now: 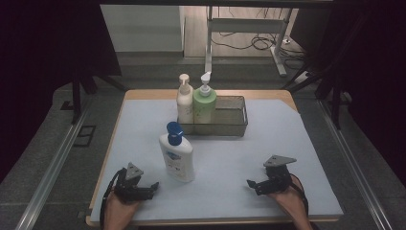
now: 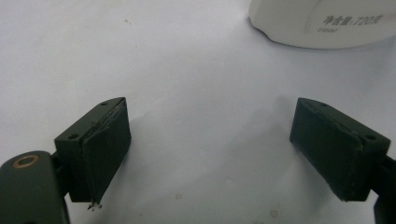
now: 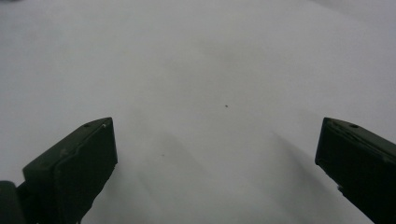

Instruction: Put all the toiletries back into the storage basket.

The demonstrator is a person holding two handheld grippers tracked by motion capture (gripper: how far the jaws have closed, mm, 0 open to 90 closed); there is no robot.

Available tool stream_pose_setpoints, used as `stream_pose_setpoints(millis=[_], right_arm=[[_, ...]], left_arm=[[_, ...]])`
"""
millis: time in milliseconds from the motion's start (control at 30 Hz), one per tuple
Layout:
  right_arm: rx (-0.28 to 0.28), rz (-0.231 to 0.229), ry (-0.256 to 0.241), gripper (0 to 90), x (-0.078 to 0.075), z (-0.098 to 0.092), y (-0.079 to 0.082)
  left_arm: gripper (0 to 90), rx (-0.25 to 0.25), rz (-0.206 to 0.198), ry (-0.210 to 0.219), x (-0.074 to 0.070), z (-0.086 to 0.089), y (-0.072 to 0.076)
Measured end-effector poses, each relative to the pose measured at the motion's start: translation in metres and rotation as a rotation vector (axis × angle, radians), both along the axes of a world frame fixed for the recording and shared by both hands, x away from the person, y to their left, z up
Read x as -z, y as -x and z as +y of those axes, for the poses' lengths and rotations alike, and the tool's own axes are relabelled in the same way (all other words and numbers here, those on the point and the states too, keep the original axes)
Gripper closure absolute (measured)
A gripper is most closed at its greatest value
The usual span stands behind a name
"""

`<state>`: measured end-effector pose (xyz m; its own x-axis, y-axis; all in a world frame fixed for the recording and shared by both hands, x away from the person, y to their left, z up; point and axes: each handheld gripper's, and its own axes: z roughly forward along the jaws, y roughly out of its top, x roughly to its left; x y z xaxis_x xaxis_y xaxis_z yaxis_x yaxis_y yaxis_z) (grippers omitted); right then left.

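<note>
While both hands rest at the near edge of the table (image 1: 306, 158), the white bottle with the blue cap (image 1: 176, 153) stands upright just beside the left hand-held gripper (image 1: 152, 186), at about one o'clock from it, its long axis vertical. In the left gripper view its white base (image 2: 322, 23) sits ahead, toward one o'clock, apart from the jaws, which stand wide with nothing between them. The right hand-held gripper (image 1: 251, 184) lies well apart from the bottle, which sits at about ten o'clock from it; its jaws also gape wide and empty. The left one is clearly nearer. At twelve o'clock from the bottle, a wire basket (image 1: 234, 125) holds a cream bottle (image 1: 184, 101) and a green bottle (image 1: 204, 106).
</note>
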<state>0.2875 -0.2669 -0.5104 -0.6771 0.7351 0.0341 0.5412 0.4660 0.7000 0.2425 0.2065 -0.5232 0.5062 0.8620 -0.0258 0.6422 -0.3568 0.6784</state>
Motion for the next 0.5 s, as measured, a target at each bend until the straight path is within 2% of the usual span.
stream_pose_setpoints(millis=[500], right_arm=[[-0.088, -0.026, -0.073, 0.0, -0.030, 0.020, 0.006]], left_arm=[[12.3, 0.000, 0.000, 0.002, 0.000, 0.000, 0.000]])
